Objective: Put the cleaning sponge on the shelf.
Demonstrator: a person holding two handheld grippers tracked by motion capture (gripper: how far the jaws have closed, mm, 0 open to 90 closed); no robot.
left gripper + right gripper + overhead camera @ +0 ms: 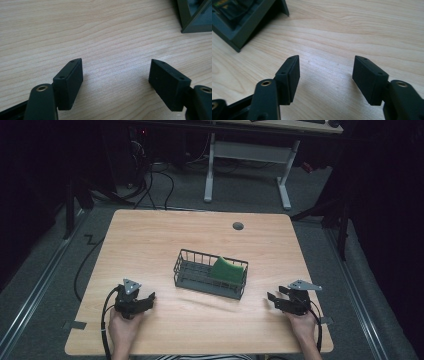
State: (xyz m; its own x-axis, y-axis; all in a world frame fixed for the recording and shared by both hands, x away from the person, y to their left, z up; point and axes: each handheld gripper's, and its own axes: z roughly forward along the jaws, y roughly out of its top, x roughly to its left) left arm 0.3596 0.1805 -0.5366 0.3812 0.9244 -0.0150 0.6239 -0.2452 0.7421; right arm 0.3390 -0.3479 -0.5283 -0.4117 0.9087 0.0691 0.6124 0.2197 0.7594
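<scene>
1. Work surface: a light wooden table (150,240), with a dark wire basket (192,280) near its centre. The basket's long axis runs left to right, skewed slightly so that its right end sits nearer the person.

2. Contents: a green sponge (228,269) stands tilted in the right half of the basket, leaning against the far right wall. Its upper edge rises above the rim.

3. Left gripper (150,298): low over the table at the near left, held in the person's left hand (122,325). In the left gripper view (116,75) the jaws stand wide apart with bare wood between them; nothing is held. A corner of the basket (193,17) shows at the upper right of that view.

4. Right gripper (272,299): low over the table at the near right, jaws pointing left towards the basket. In the right gripper view (325,72) the jaws are apart and empty; the basket's corner (244,22) lies at the upper left.

5. Governing relation: the sponge lies to the far left of the right gripper and to the far right of the left gripper. Judged by position, the right gripper is nearer, as the sponge occupies the basket's right end.

6. Assessment: any approach to the sponge would have to come over the basket wall from above, not level across the table.
</scene>
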